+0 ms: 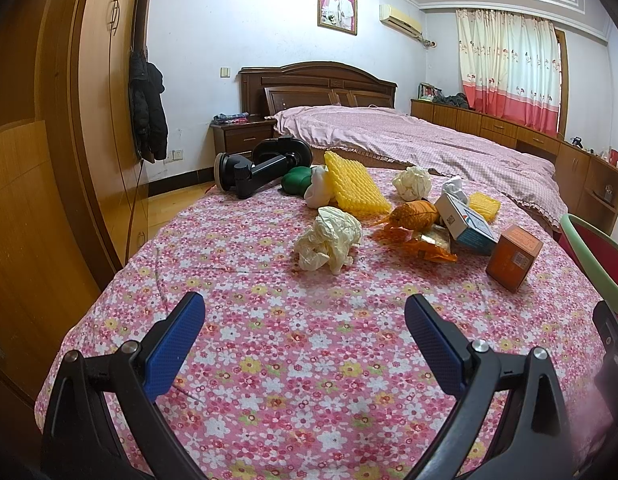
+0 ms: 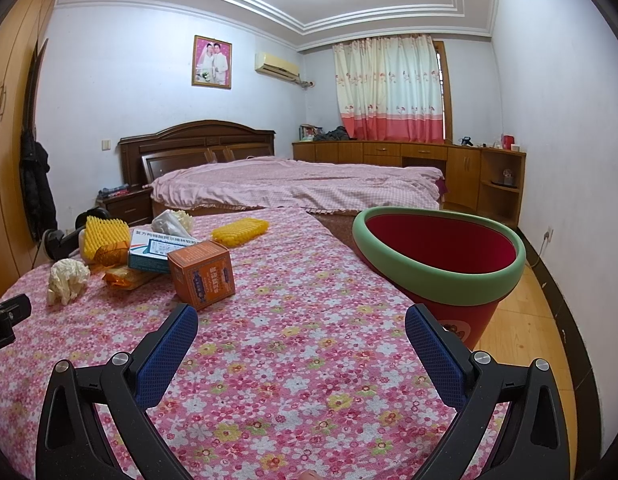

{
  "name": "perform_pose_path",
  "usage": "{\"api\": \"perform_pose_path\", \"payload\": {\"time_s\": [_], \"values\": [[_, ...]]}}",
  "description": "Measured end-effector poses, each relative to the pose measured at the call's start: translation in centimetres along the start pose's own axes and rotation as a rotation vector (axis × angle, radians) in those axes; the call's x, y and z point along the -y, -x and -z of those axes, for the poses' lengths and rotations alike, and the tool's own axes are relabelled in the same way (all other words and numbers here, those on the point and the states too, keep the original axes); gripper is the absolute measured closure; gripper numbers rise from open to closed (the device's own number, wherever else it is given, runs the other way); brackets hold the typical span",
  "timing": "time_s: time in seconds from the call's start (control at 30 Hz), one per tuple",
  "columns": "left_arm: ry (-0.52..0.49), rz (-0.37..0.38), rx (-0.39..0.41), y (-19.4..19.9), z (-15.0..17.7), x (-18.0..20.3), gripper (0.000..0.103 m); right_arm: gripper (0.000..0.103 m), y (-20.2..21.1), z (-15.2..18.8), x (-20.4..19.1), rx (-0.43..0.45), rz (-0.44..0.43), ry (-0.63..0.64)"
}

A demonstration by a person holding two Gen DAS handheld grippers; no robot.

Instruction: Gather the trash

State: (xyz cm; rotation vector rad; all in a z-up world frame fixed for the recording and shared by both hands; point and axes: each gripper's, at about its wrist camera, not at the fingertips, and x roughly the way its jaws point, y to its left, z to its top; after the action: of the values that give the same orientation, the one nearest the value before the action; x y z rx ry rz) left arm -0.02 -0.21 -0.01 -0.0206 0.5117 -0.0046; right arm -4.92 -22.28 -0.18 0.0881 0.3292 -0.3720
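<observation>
floral-clothed desk set before bed; trash pile beyond both released hand-held grippers; red bin right of desk.

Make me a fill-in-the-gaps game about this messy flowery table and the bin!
1. The red bin has a rim coloured ____.
2. Both the left gripper and the right gripper are ____ and hold nothing.
3. The orange box stands on the ____ tablecloth.
4. In the left wrist view, the crumpled cream paper lies to the ____ of the orange box.

Missing words: green; open; flowery; left
</observation>
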Motion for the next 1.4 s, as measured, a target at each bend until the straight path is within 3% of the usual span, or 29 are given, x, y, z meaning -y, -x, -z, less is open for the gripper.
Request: {"api": "perform_pose_path", "payload": {"time_s": [1.4], "values": [[0.001,0.001,-0.003,-0.79,0.13,-0.01,0.004,0.000,0.05,0.04,0.03,0.001,0.001,0.001]]}}
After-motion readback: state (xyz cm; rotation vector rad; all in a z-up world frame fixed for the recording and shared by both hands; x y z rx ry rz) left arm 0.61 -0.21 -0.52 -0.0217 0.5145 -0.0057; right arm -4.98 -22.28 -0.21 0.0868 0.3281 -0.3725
